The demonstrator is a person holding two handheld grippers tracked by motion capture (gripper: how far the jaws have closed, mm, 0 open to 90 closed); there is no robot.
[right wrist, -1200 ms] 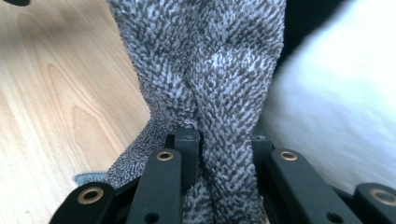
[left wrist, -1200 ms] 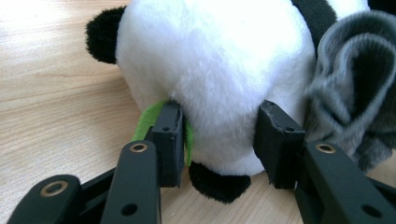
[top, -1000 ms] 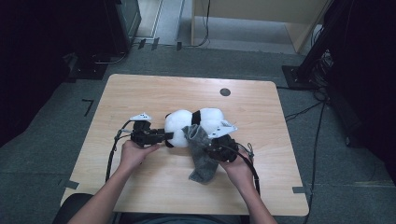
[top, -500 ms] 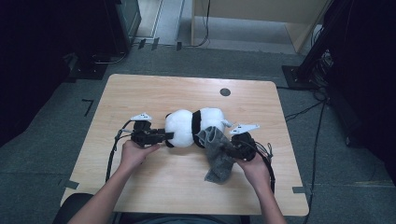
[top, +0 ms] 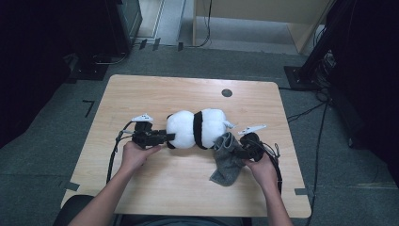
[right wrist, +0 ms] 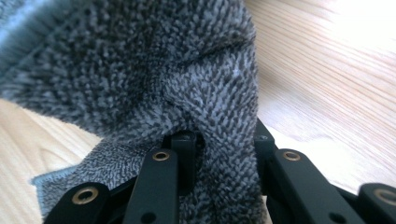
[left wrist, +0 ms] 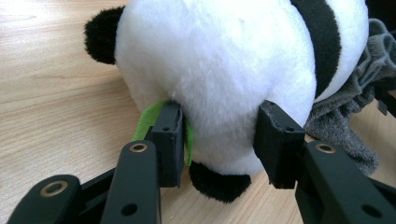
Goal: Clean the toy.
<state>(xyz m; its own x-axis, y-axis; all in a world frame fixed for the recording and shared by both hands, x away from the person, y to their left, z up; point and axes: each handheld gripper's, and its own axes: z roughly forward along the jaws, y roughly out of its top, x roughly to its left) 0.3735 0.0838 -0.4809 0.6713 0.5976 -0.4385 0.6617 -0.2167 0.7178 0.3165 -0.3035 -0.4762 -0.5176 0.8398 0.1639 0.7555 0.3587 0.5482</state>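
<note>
On the wooden table [top: 155, 94] a plush panda [top: 195, 129] lies on its side near the middle, and the left gripper [top: 162, 138], held low and level by the left hand [top: 134, 155] with the forearm coming up from the bottom edge, has its jaws partly closed and pressing into the panda's white end. The right gripper [top: 235, 151] points inward toward the panda, the right hand [top: 263, 169] behind it. Its jaws are nearly closed, pinching a fold of a grey towel [top: 226, 160] that touches the panda's other end and trails onto the tabletop.

Bright table, dark surroundings — close cloth blurred
</note>
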